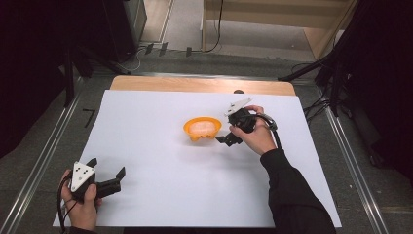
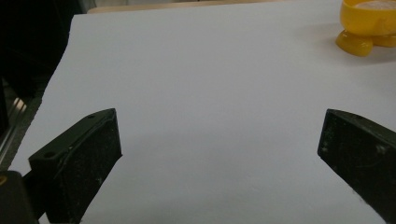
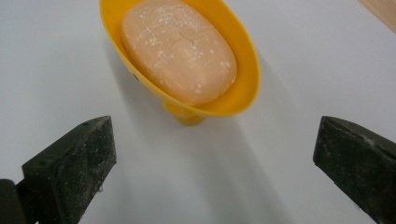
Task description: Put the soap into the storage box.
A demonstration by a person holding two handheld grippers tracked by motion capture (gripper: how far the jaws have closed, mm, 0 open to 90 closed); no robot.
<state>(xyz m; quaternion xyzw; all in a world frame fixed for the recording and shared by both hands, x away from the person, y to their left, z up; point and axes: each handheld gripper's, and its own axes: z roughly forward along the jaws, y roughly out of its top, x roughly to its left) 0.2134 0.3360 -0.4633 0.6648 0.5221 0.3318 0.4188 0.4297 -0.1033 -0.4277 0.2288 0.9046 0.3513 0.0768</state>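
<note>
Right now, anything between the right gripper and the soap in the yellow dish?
Nothing visible. The right gripper is open and faces the soap bar in its yellow dish, with bare white table cover between them.

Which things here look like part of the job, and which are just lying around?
Likely in the job:
soap bar
yellow soap dish holding it
right gripper, open, beside the dish

Just there:
left gripper, open, near the table's corner
white sheet
cables on the floor
</note>
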